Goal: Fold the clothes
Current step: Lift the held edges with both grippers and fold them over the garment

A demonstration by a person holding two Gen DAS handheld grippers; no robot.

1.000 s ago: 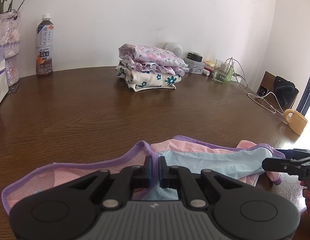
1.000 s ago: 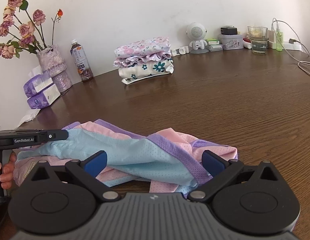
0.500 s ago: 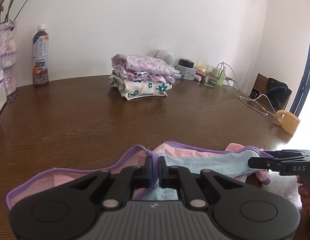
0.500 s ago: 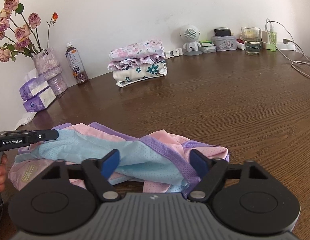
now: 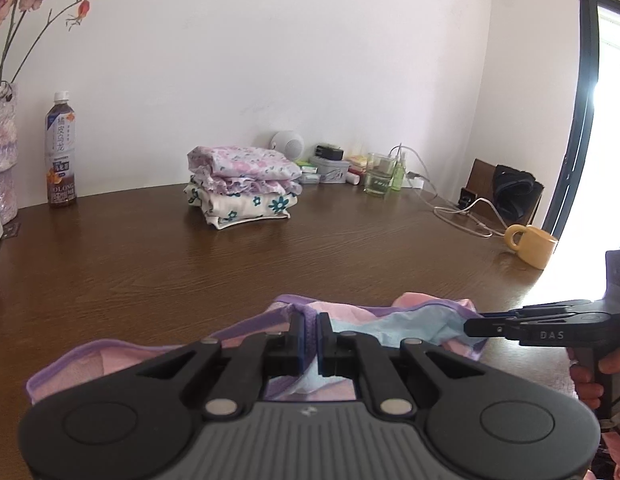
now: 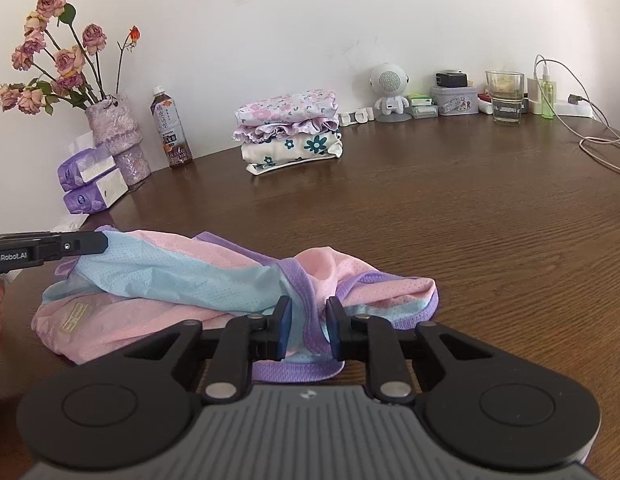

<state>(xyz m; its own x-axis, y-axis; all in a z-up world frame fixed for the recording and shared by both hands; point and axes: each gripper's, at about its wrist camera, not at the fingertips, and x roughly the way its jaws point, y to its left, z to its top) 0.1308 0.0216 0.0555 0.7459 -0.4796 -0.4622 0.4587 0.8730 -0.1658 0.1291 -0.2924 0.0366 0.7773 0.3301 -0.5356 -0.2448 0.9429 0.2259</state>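
Observation:
A pink, light-blue and purple mesh garment (image 6: 190, 280) lies bunched at the near edge of the brown table (image 6: 449, 208). My left gripper (image 5: 309, 334) is shut on its purple-trimmed edge; in the right wrist view its fingers (image 6: 86, 245) hold the garment's left end. My right gripper (image 6: 308, 324) has closed on the purple band at the garment's right part; in the left wrist view its fingers (image 5: 493, 326) reach the garment (image 5: 405, 326) from the right.
A stack of folded floral clothes (image 6: 290, 132) sits mid-table. A vase of roses (image 6: 114, 136), tissue packs (image 6: 90, 184) and a tea bottle (image 6: 170, 132) stand at the far left. A speaker figure (image 6: 389, 88), a glass (image 6: 503, 96), cables (image 6: 597, 144) and a yellow mug (image 5: 529, 244) are to the right.
My right gripper's jaws went from wide open to closed on the garment's purple band. Both grippers have risen slightly, and the garment has bunched closer together.

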